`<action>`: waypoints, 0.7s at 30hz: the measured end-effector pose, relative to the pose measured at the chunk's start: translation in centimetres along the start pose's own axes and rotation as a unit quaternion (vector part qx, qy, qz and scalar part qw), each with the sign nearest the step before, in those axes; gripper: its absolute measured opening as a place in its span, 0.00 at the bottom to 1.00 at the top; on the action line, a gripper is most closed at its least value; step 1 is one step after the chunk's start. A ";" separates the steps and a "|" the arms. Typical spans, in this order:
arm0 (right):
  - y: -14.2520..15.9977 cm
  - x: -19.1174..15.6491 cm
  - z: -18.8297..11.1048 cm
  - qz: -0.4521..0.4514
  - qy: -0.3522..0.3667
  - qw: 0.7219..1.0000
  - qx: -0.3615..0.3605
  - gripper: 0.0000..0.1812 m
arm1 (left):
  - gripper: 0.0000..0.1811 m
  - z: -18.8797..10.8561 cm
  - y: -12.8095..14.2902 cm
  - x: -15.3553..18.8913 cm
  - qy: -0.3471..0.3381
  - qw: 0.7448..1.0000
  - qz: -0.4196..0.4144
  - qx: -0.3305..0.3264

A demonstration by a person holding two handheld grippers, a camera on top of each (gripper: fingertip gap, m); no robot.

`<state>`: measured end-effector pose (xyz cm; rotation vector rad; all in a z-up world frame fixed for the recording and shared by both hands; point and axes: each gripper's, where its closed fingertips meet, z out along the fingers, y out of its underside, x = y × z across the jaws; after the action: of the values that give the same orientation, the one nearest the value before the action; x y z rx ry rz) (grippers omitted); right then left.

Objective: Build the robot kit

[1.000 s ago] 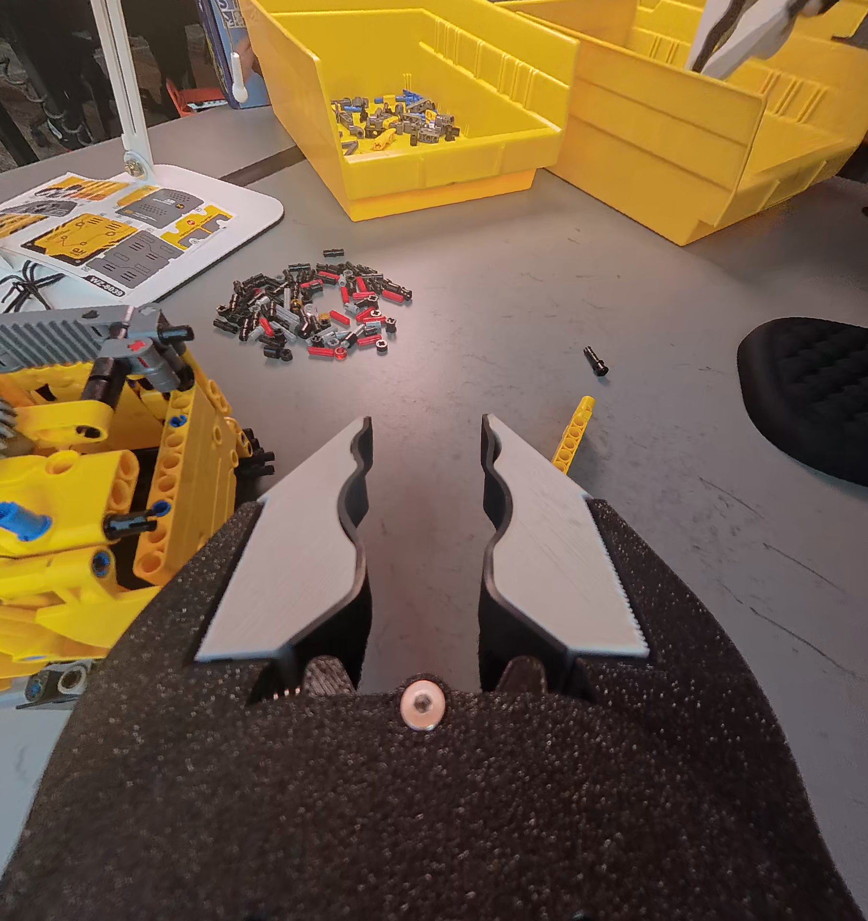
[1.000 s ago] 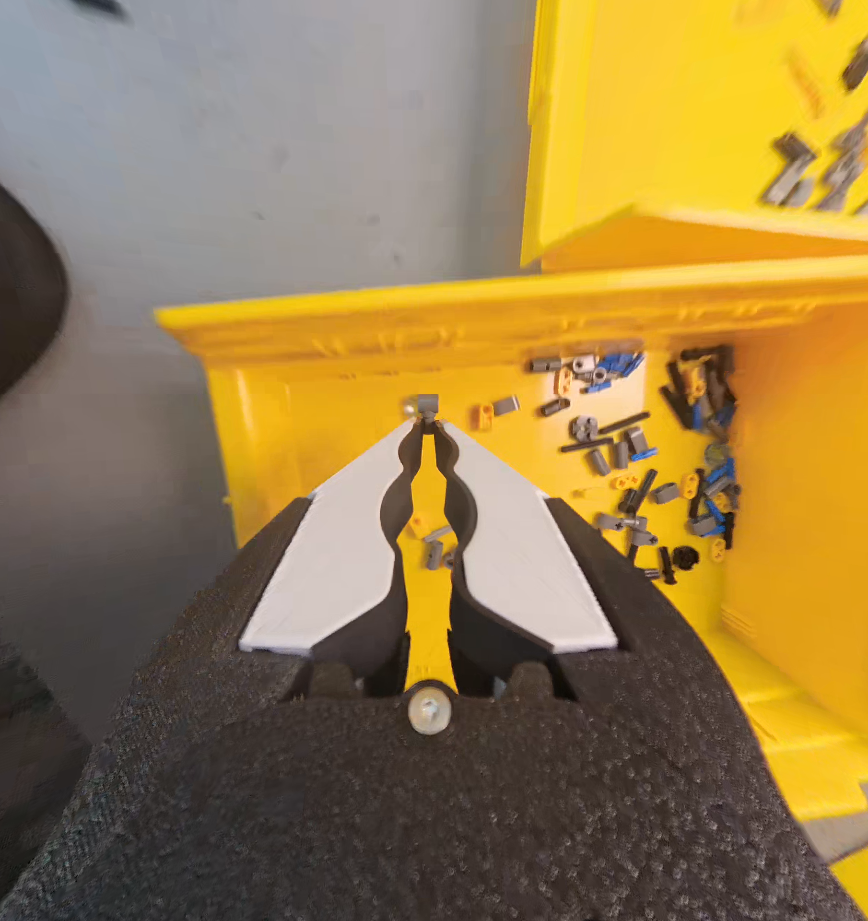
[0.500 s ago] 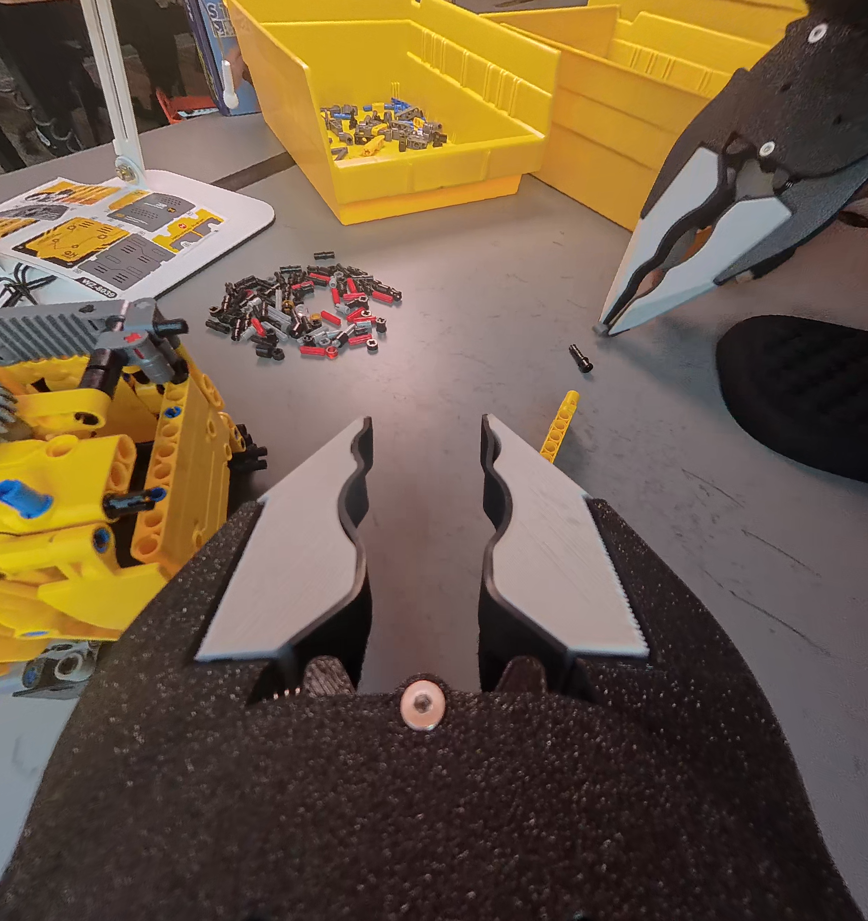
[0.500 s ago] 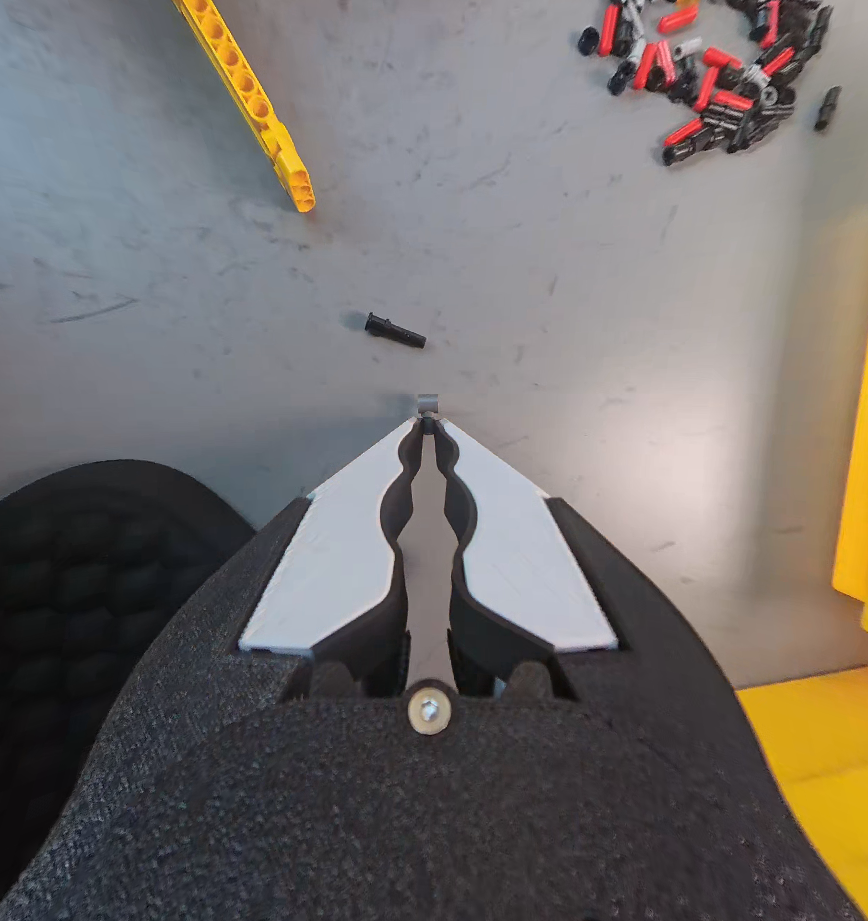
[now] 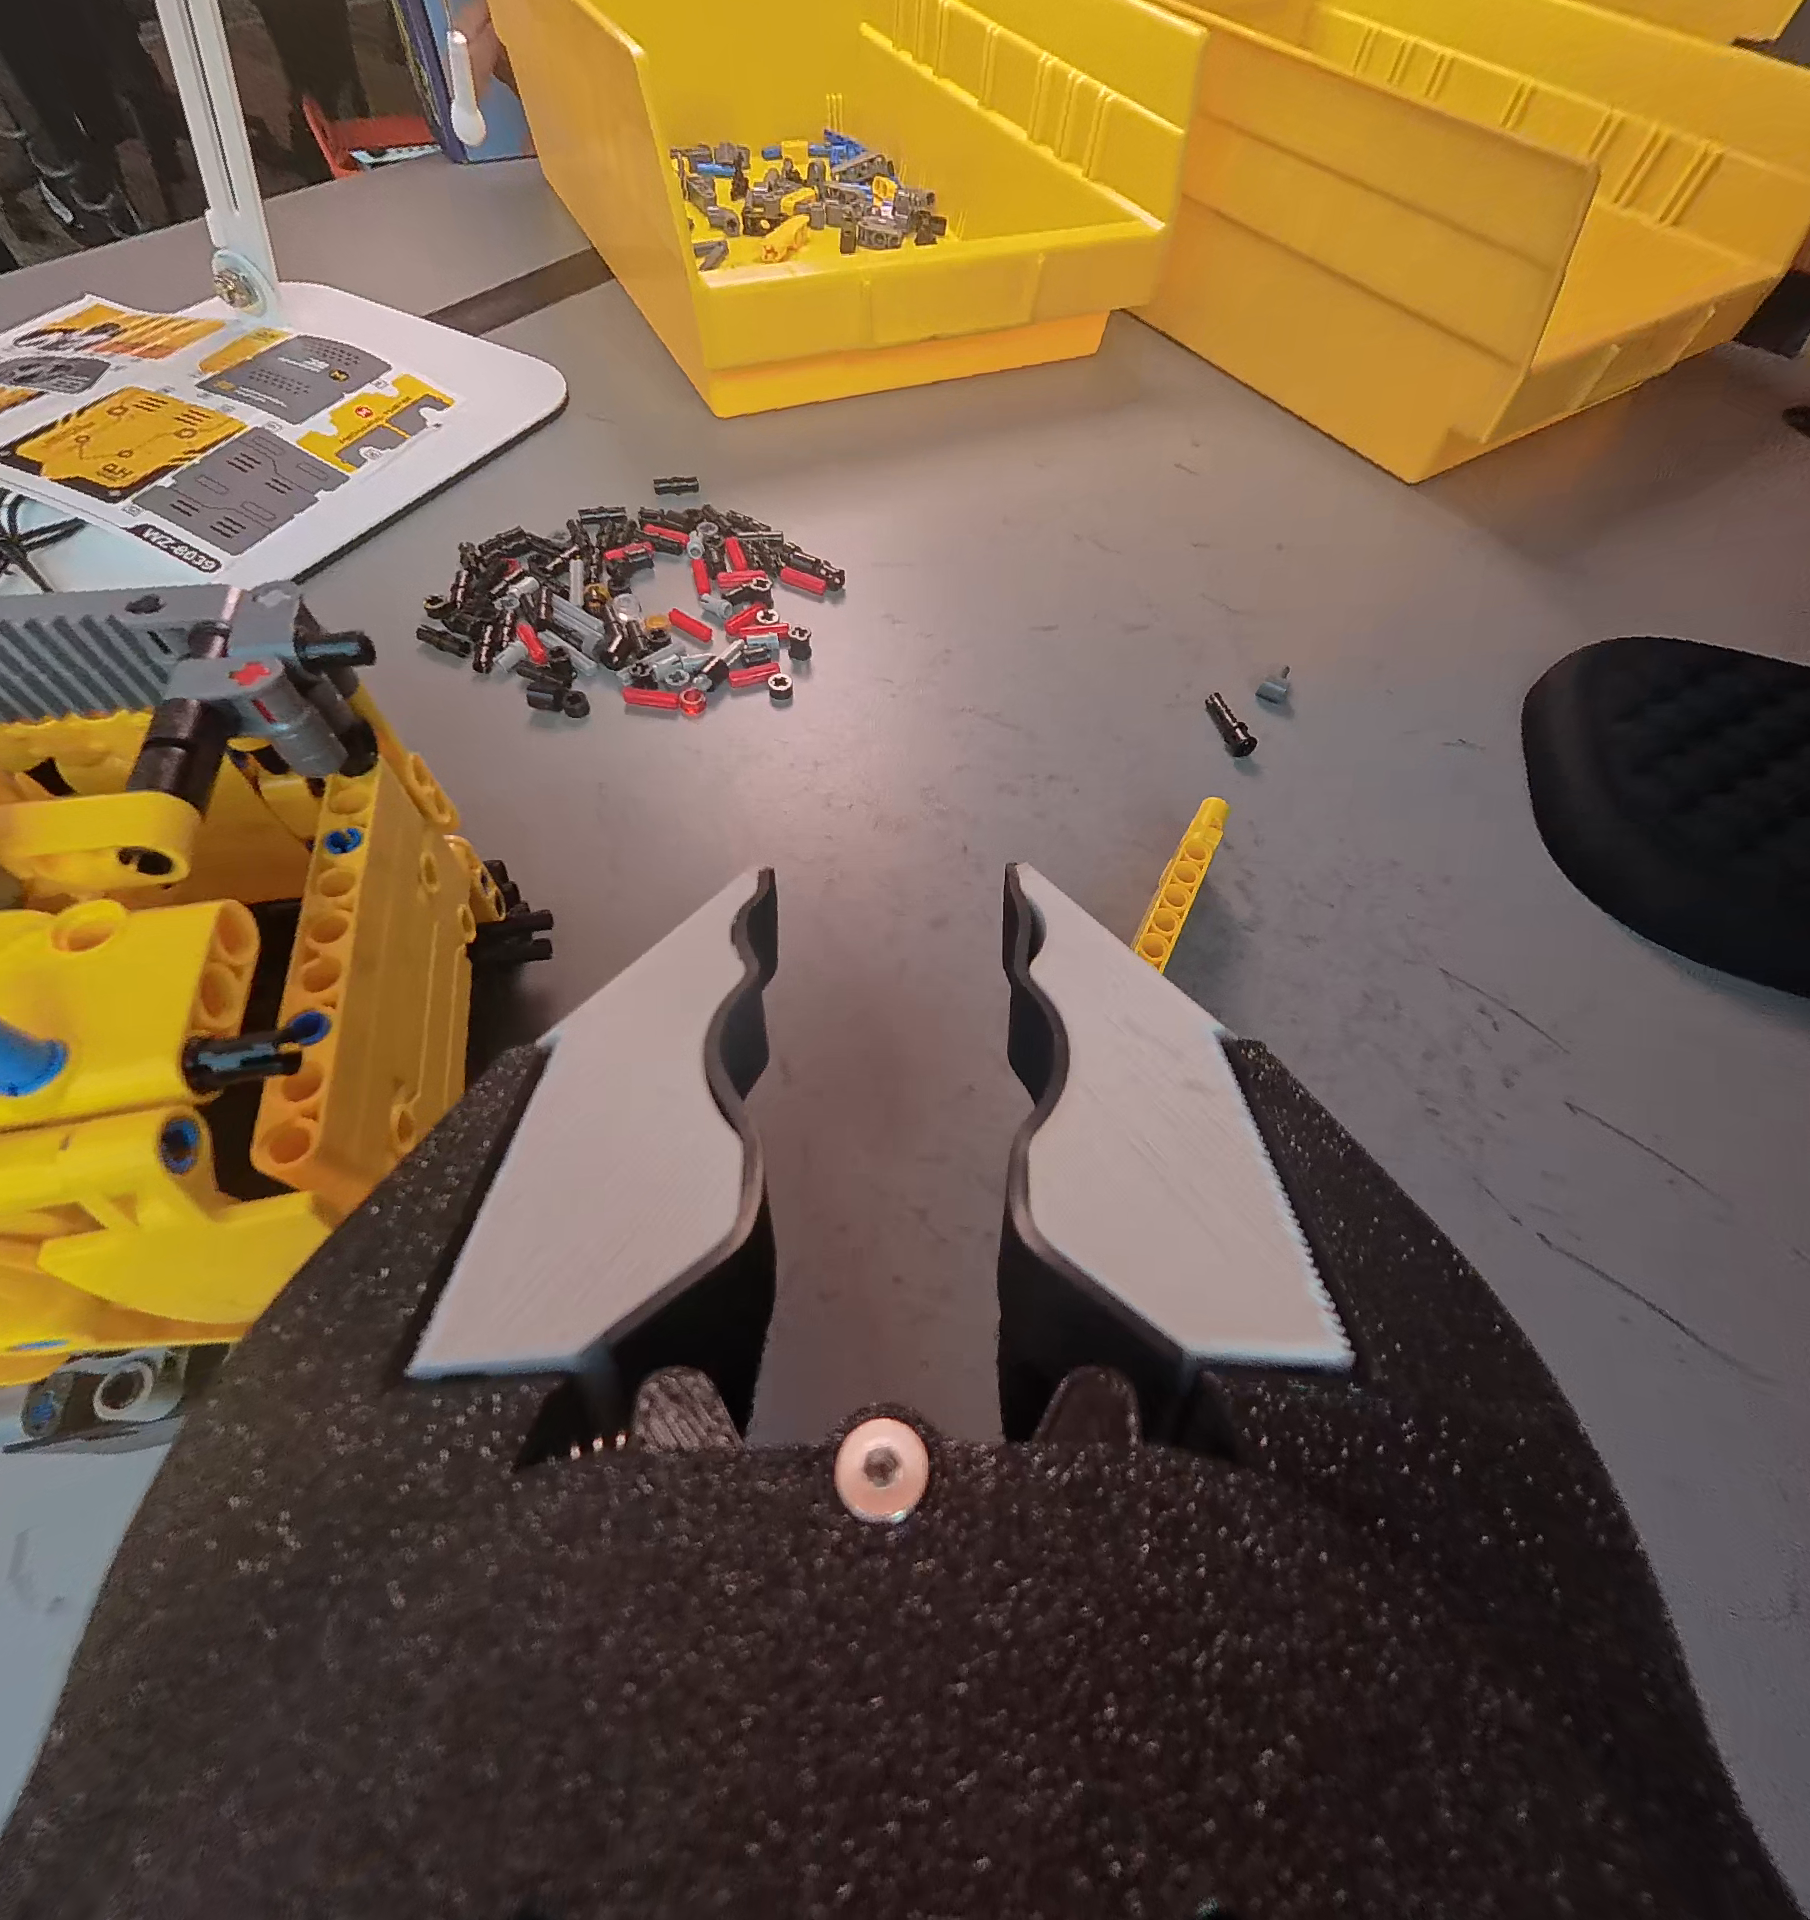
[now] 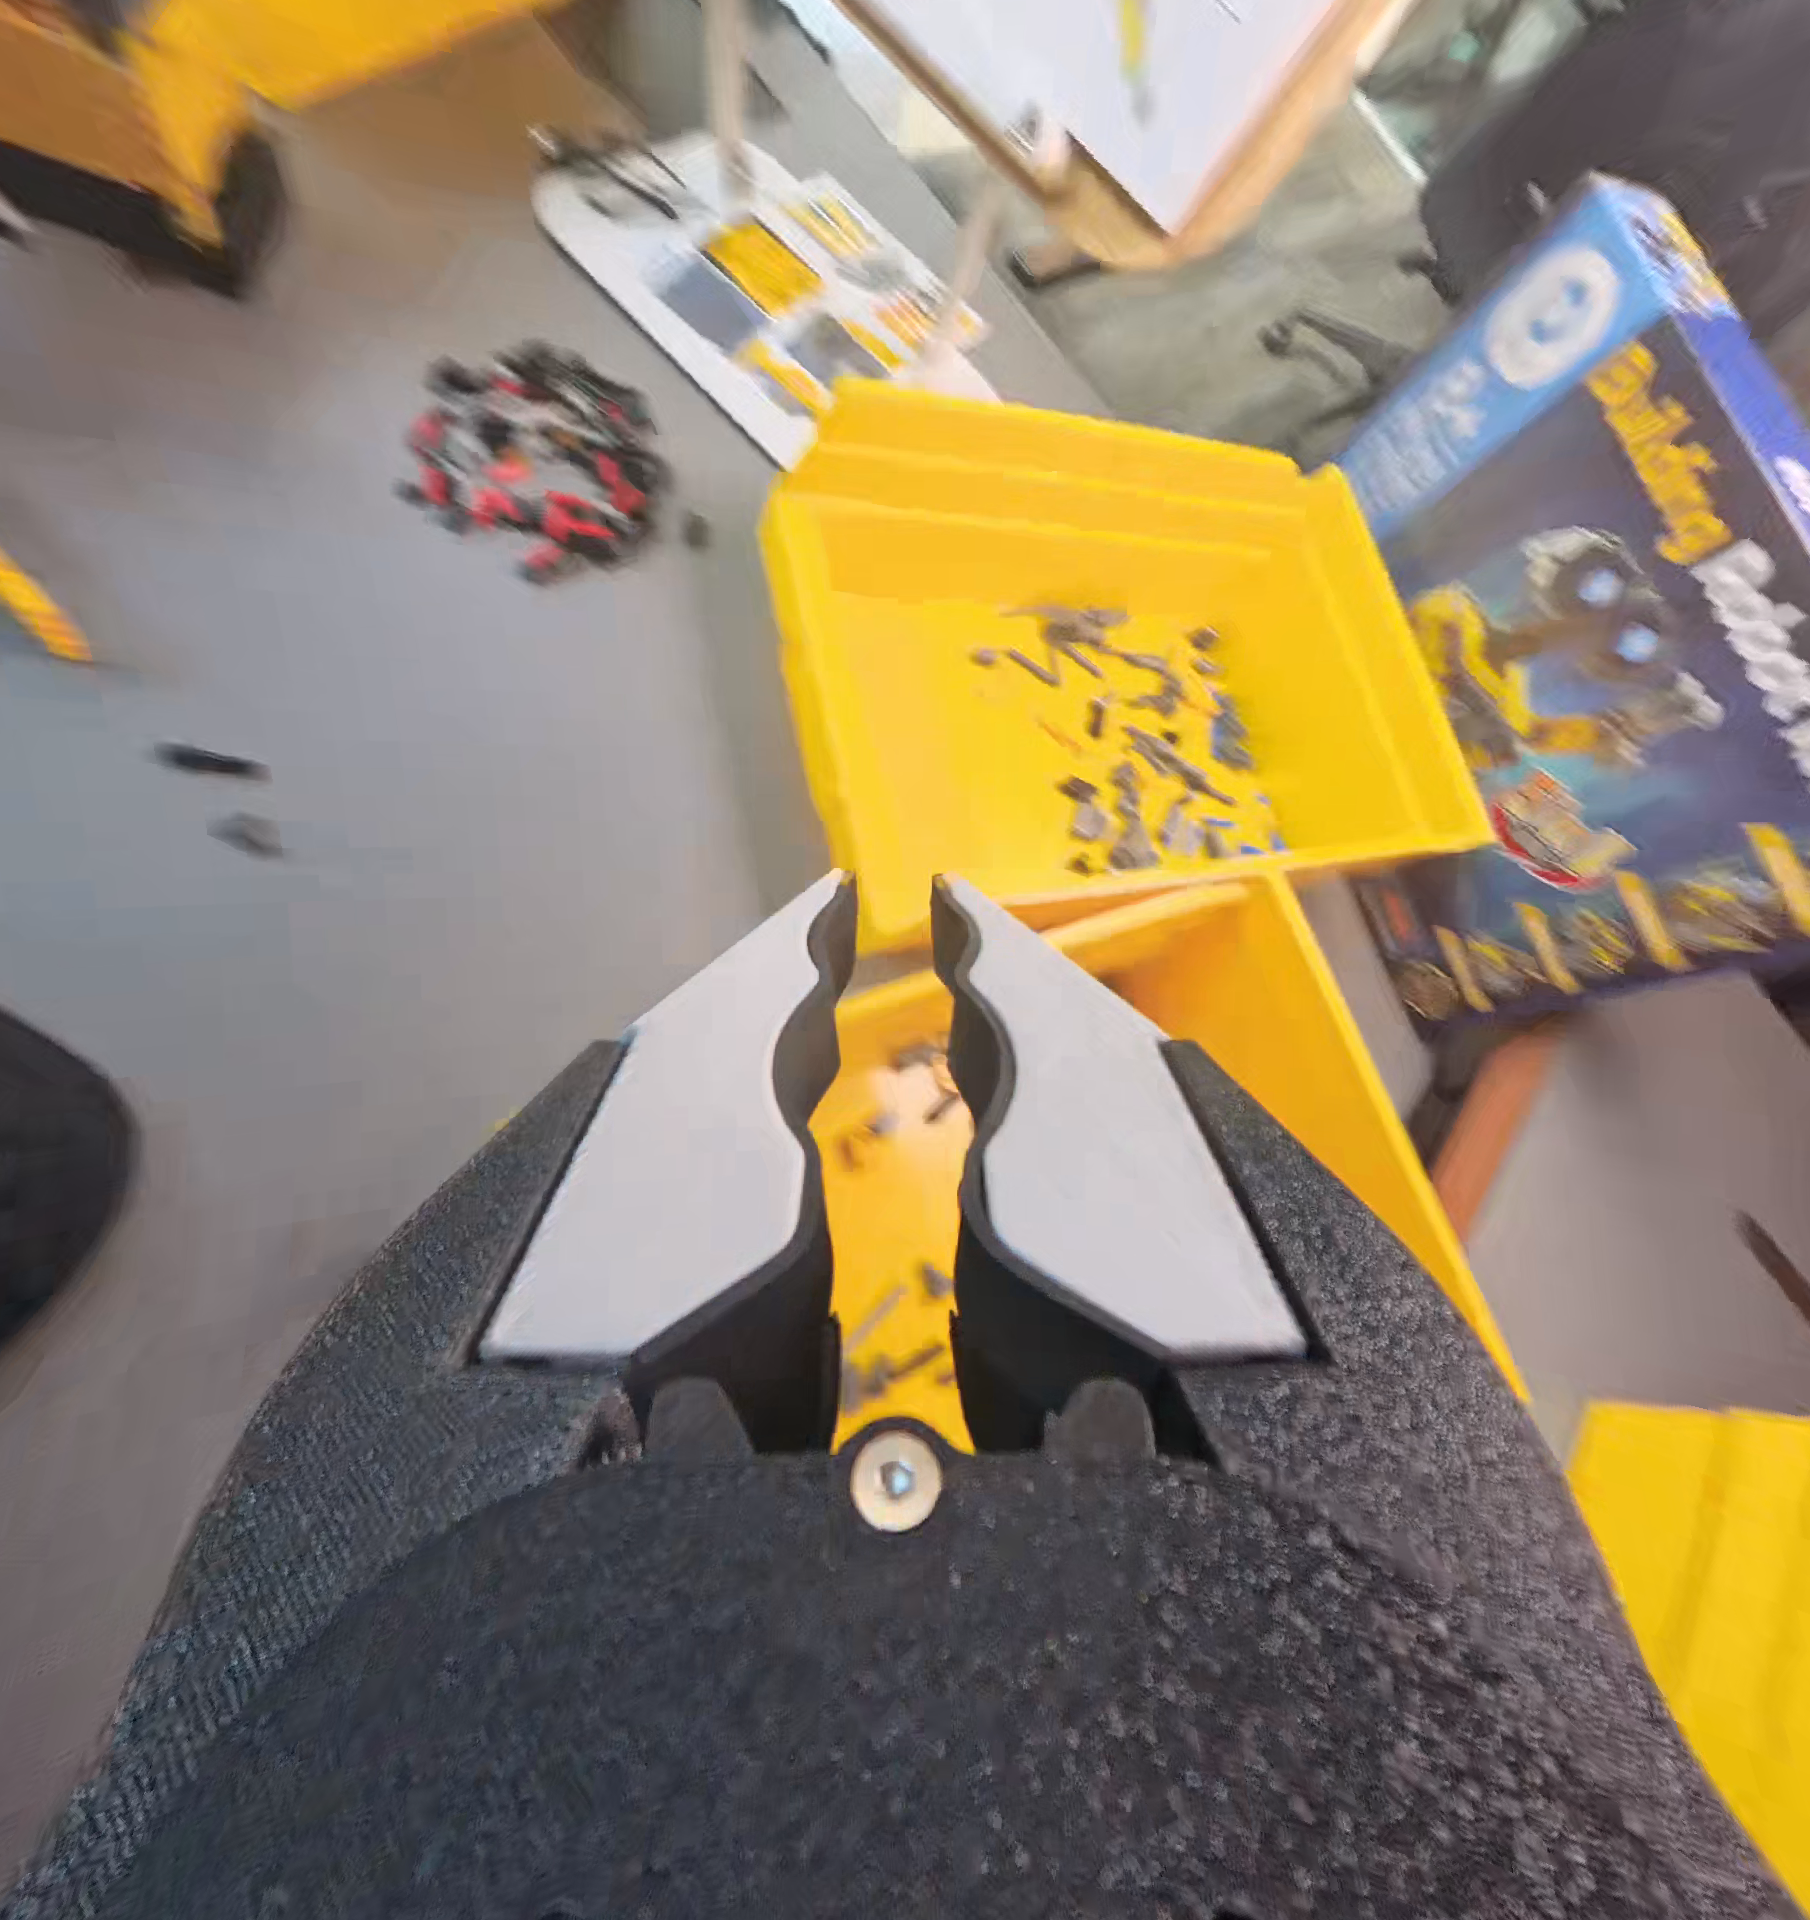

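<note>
Left wrist view: the left hand-held gripper [image 5: 888, 883] hovers low over a grey table [image 5: 1036, 582], its two grey fingers spread wide with nothing between them. Just beside its right finger lies a thin yellow beam with holes [image 5: 1181, 885], partly hidden by that finger. Beyond the beam sit a small black pin [image 5: 1231, 724] and a tiny grey piece [image 5: 1274, 686], close together but apart. Near the left fingertip stands a yellow toy-brick model [image 5: 184, 997] with grey and black parts. Farther ahead is a loose pile of black, red and grey pins [image 5: 636, 608]. A printed sheet on a white board [image 5: 215, 436] lies toward the far left, and a yellow bin [image 5: 880, 301] holding small parts stands at the far side. A black textured pad [image 5: 1711, 810] lies at the right edge.

Right wrist view, blurred: the right hand-held gripper [image 6: 893, 883] is raised above the table, fingers a narrow gap apart and holding nothing. Below it are yellow bins [image 6: 1119, 499] with small grey parts inside. A blue printed box [image 6: 1628, 644] lies to the right.
</note>
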<state>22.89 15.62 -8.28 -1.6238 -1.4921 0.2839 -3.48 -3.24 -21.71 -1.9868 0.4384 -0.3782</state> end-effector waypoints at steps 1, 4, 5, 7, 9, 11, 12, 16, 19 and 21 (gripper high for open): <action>2.0 3.0 0.1 -0.004 0.027 0.999 -0.036 0.07 | 0.24 0.0 0.0 0.0 0.000 1.000 0.002 -0.001; 8.7 7.9 1.6 -0.017 0.016 0.988 -0.150 0.06 | 0.24 0.0 0.0 0.1 -0.003 1.000 0.007 0.000; 10.7 8.7 2.2 -0.021 0.005 0.984 -0.179 0.06 | 0.24 0.0 0.0 0.1 -0.005 1.000 0.009 0.000; 14.6 9.3 3.1 -0.026 -0.030 0.969 -0.244 0.06 | 0.24 -0.1 0.0 0.1 -0.007 1.000 0.009 0.000; 17.4 9.3 3.5 -0.037 -0.059 0.953 -0.294 0.06 | 0.24 -0.1 0.0 0.0 -0.009 1.000 0.007 0.000; 19.3 8.6 3.7 -0.039 -0.091 0.938 -0.332 0.07 | 0.24 -0.1 0.1 -0.1 -0.010 1.000 0.003 0.000; 19.9 8.3 3.7 -0.044 -0.100 0.931 -0.348 0.07 | 0.24 -0.1 0.1 -0.2 -0.010 1.000 0.000 -0.001; 21.5 6.9 3.2 -0.058 -0.136 0.906 -0.397 0.07 | 0.24 0.0 0.1 -0.2 -0.008 1.000 -0.003 -0.004; 22.4 6.5 2.8 -0.069 -0.138 0.892 -0.425 0.07 | 0.24 0.0 0.2 -0.2 -0.006 1.000 -0.003 -0.006; 23.1 7.0 2.5 -0.079 -0.126 0.882 -0.447 0.07 | 0.24 0.0 0.2 -0.1 -0.005 1.000 -0.002 -0.005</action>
<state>38.78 25.58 -23.62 -2.1970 -2.1233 -0.3713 -3.61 -3.23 -21.90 -1.9996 0.4302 -0.3692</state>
